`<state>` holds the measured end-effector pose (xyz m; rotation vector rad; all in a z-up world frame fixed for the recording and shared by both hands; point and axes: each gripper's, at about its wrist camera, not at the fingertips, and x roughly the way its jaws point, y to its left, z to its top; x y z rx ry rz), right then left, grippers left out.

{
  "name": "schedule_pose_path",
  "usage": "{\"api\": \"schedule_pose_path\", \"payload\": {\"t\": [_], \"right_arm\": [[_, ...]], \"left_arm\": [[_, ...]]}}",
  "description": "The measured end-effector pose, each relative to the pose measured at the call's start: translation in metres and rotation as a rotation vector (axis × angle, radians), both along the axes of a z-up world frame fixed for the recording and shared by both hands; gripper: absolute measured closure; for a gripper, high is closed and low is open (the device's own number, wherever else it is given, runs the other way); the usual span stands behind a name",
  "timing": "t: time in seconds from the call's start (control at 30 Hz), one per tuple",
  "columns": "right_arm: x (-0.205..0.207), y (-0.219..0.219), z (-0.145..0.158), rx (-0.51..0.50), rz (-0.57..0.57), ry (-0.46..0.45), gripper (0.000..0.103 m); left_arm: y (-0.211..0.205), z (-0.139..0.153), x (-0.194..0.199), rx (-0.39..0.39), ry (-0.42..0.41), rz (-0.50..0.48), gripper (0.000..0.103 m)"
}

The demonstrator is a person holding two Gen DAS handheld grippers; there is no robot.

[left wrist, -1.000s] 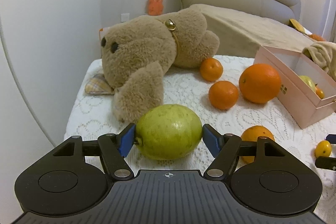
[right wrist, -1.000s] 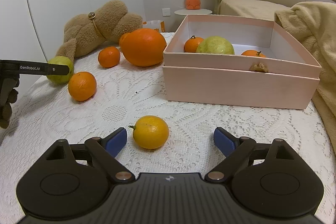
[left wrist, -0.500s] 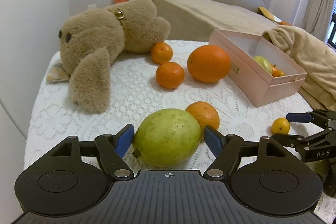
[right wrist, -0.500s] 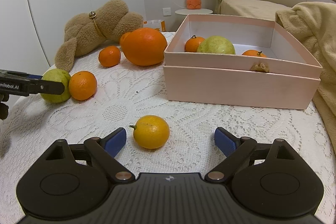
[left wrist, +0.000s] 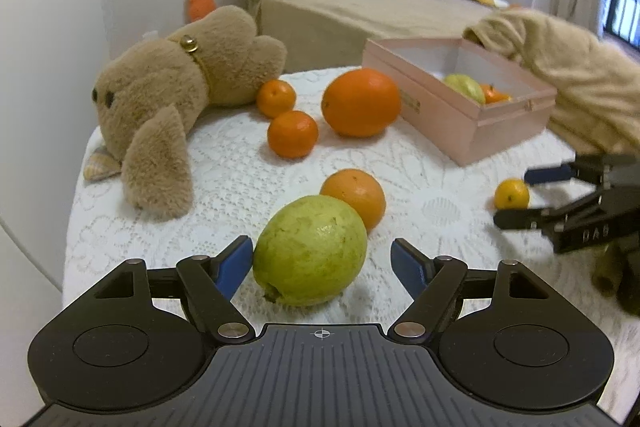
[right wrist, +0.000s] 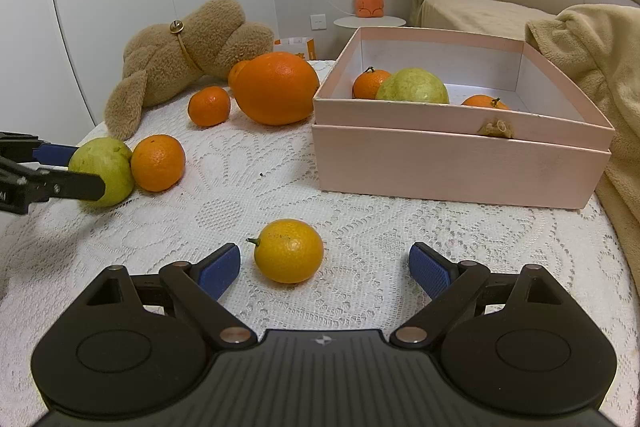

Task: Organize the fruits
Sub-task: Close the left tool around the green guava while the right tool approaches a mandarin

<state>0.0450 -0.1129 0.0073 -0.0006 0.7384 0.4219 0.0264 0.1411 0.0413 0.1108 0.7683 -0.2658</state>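
Note:
A green guava [left wrist: 311, 250] lies on the lace tablecloth between the open fingers of my left gripper [left wrist: 322, 262]; the left pad touches it, the right pad stands apart. It also shows in the right wrist view [right wrist: 103, 169], against an orange [right wrist: 157, 162]. My right gripper [right wrist: 325, 271] is open around a small yellow-orange citrus [right wrist: 289, 250] without touching it. The pink box [right wrist: 460, 163] holds a guava [right wrist: 412, 87] and two tangerines. A big orange [right wrist: 276, 87] and two tangerines lie by the box.
A brown plush dog [left wrist: 176, 87] lies at the table's back left. A beige blanket [right wrist: 592, 75] drapes beside the box at the right. The round table's edge [left wrist: 76, 187] drops off at the left. A bed stands behind.
My left gripper has swung right with the guava, then opened: the right pad now stands off the fruit. The guava sits beside the orange. My right gripper has barely moved.

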Motion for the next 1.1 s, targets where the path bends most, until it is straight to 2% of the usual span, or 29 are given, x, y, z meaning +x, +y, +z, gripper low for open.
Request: {"api": "schedule_pose_path", "payload": {"t": [0.13,0.27,0.4,0.57,0.7,0.77,0.87,0.97,1.1], "right_arm": [[0.000,0.000,0.000,-0.001,0.000,0.000,0.011],[0.000,0.000,0.000,-0.002,0.002,0.000,0.011],[0.000,0.000,0.000,-0.003,0.002,0.000,0.011],[0.000,0.000,0.000,-0.003,0.002,0.000,0.011],[0.001,0.000,0.000,-0.006,0.007,0.003,0.010],[0.003,0.001,-0.001,-0.010,0.019,0.014,0.004],[0.005,0.005,-0.001,-0.036,0.044,0.029,0.000],[0.004,0.012,-0.001,-0.090,0.051,0.033,0.000],[0.005,0.013,0.000,-0.103,0.054,0.039,0.000]], "left_arm": [[-0.012,-0.007,0.005,0.119,-0.007,-0.002,0.026],[-0.017,-0.016,0.014,0.163,-0.024,0.017,0.025],[-0.008,-0.021,0.024,0.126,-0.038,0.070,0.029],[0.003,-0.021,0.021,0.020,-0.051,0.132,0.030],[0.012,-0.021,0.008,-0.102,-0.065,0.282,0.030],[0.012,-0.021,-0.001,-0.090,-0.090,0.366,0.030],[0.015,-0.023,-0.010,-0.059,-0.132,0.443,0.030],[0.026,-0.025,-0.014,-0.111,-0.144,0.459,0.030],[0.031,-0.025,-0.016,-0.148,-0.156,0.464,0.030]]}}
